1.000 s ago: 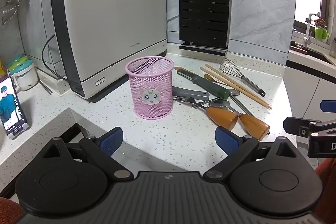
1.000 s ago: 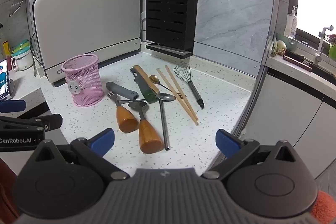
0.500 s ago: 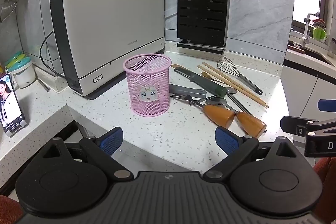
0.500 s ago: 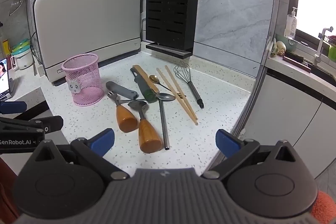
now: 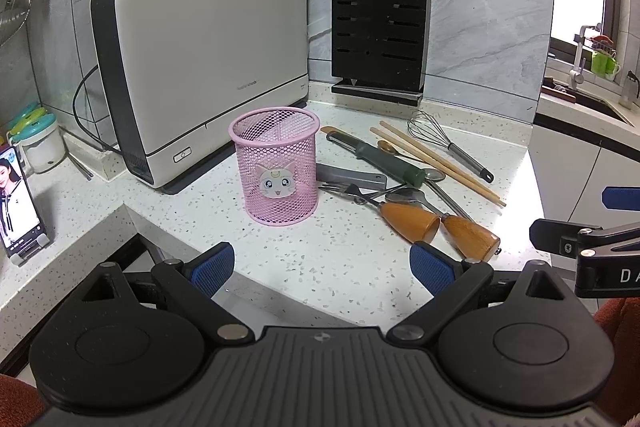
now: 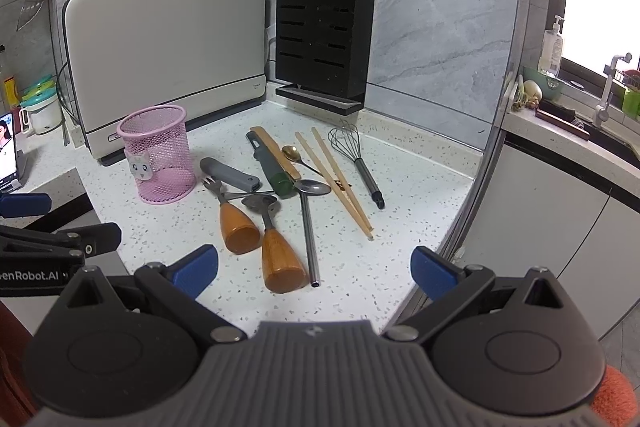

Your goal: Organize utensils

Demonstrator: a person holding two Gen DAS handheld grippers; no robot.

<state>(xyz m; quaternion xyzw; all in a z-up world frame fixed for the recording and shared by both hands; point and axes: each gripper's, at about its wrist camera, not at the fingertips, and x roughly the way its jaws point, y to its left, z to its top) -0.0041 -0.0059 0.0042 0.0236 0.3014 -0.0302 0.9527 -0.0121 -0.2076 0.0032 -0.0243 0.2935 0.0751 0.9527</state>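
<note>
Utensils [image 6: 296,187] near counter edge [image 6: 436,251].

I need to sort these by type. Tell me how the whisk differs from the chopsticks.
The whisk is metal wire with a dark handle; the chopsticks are pale wood. The whisk is a single piece with a bulbous cage at its far end; the chopsticks are two thin straight sticks. The chopsticks reach nearer the counter's front edge than the whisk. Both lie flat on the speckled counter, side by side, untouched.
</note>
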